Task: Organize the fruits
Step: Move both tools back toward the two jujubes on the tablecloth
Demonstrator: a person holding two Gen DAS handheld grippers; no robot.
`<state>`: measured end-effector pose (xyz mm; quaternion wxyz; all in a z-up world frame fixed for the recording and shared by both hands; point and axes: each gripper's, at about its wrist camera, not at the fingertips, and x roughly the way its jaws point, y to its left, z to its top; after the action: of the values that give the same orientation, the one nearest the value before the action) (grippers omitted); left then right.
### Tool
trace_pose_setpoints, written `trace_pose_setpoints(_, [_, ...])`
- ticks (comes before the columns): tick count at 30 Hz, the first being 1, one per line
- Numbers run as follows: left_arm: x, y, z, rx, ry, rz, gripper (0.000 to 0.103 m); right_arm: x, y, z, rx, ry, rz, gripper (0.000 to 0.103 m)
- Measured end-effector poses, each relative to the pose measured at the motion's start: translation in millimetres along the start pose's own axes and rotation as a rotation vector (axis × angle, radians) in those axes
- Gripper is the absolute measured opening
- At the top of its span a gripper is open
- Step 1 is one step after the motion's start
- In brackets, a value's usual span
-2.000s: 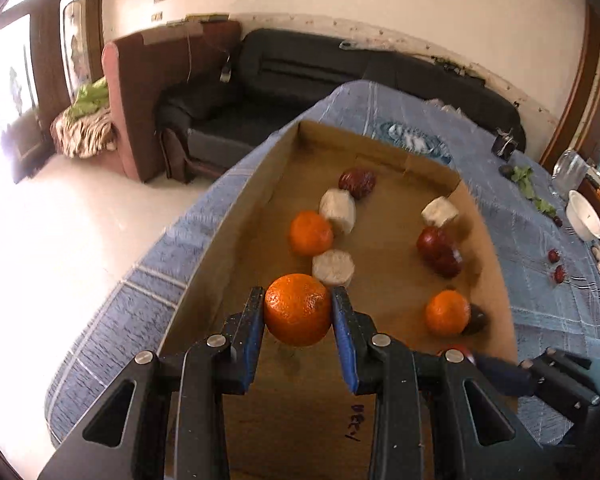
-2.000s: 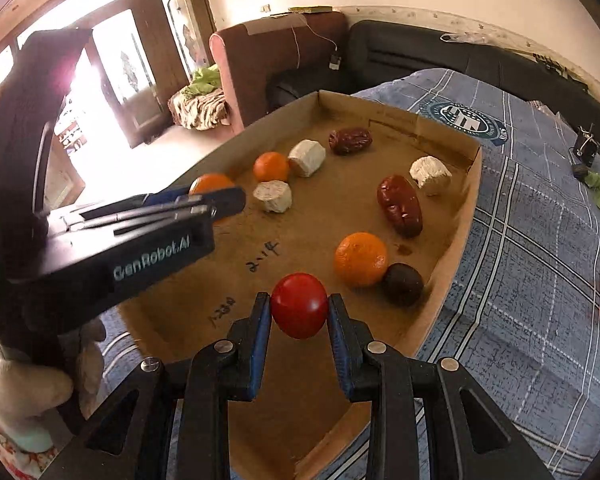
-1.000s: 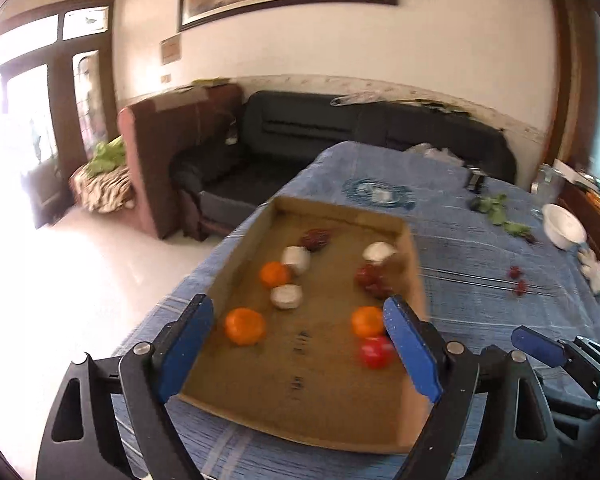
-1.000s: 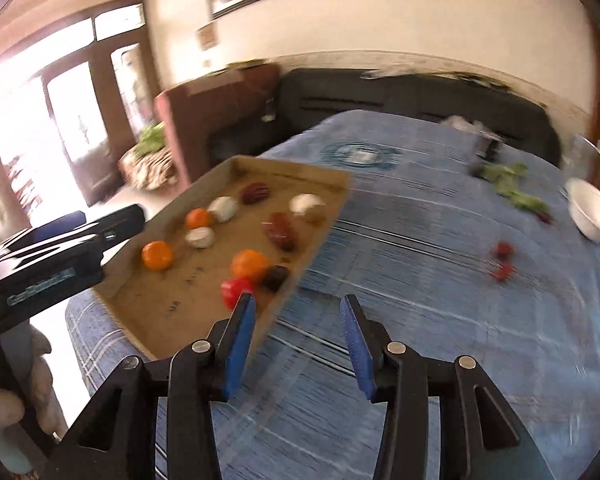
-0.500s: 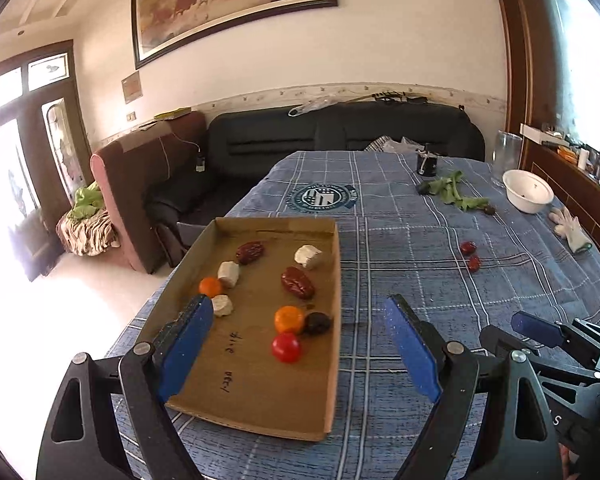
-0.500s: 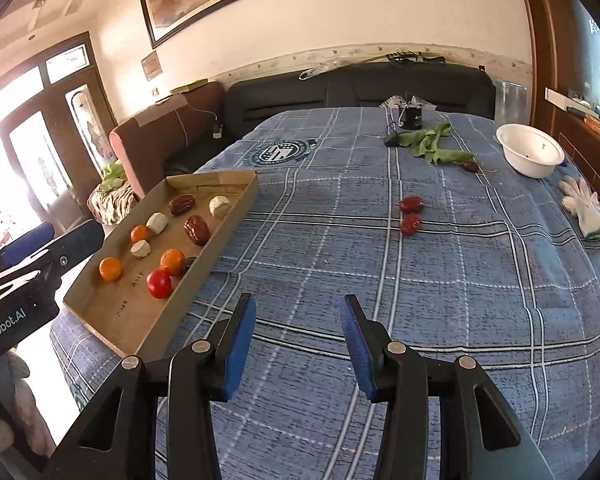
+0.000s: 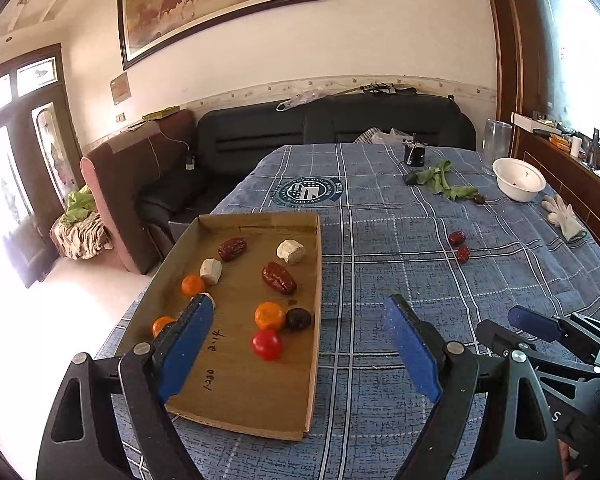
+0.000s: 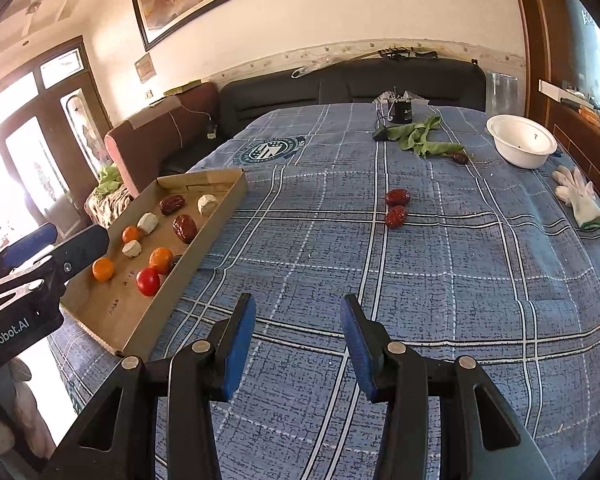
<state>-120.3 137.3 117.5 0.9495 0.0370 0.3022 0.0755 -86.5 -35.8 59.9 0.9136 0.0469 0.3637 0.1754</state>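
A shallow cardboard tray lies at the table's left edge. In it are three oranges, among them one beside a red tomato, plus red dates, white chunks and a dark fruit. Two loose red dates lie on the blue plaid cloth to the right. My left gripper hangs open and empty above the tray's near right part. My right gripper is open and empty over bare cloth, right of the tray.
At the far right stand a white bowl, green leaves, a white glove and a small dark cup. A dark sofa and a brown armchair lie beyond the table. The table drops off left of the tray.
Both grippers let go of their fruit, the left an orange and the right a tomato, now lying in the tray. Both pulled back from the tray and swung right; the view has steadied.
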Motion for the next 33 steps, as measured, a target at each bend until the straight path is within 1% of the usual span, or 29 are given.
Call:
trace_pose_setpoints(6, [8.4,1.8,-0.3,-0.005,0.015,-0.004,0.087,2.0,-4.2,0.7,0.000,0.007,-0.012,0.048])
trace_pose_setpoints(9, [11.1,4.0,0.4,-0.012,0.022,-0.016,0.087,-4.0,-16.9,4.6,0.003,-0.006,-0.036,0.048])
trace_pose_setpoints(13, [11.8,5.4,6.0,-0.017,0.016,-0.046,0.087,-17.8,-57.3,17.6,0.037,-0.018,-0.099,0.048])
trace_pose_setpoints(16, [15.2,0.3,9.3,-0.010,0.013,-0.074,0.087,-26.4,-90.9,30.5,0.064,-0.022,-0.175,0.048])
trace_pose_setpoints(20, [27.7,-16.2,14.5,0.007,0.032,-0.132,0.087,-21.1,-129.2,48.1,0.096,-0.006,-0.247,0.048])
trace_pose_setpoints(22, [34.1,-28.6,17.1,0.024,0.038,-0.159,0.087,-10.5,-142.5,56.6,0.129,0.011,-0.228,0.048])
trace_pose_setpoints(26, [46.0,-48.9,19.1,0.057,0.053,-0.187,0.087,28.6,-157.3,76.7,0.199,0.061,-0.100,0.048])
trace_pose_setpoints(28, [50.2,-54.3,18.9,0.061,0.058,-0.195,0.087,54.3,-155.5,87.0,0.216,0.088,-0.044,0.048])
trace_pose_setpoints(30, [54.8,-57.5,17.4,0.063,0.069,-0.203,0.087,79.9,-148.4,95.5,0.212,0.120,-0.019,0.048])
trace_pose_setpoints(33, [63.1,-58.0,14.6,0.065,0.092,-0.203,0.087,112.7,-132.8,103.8,0.178,0.154,-0.025,0.048])
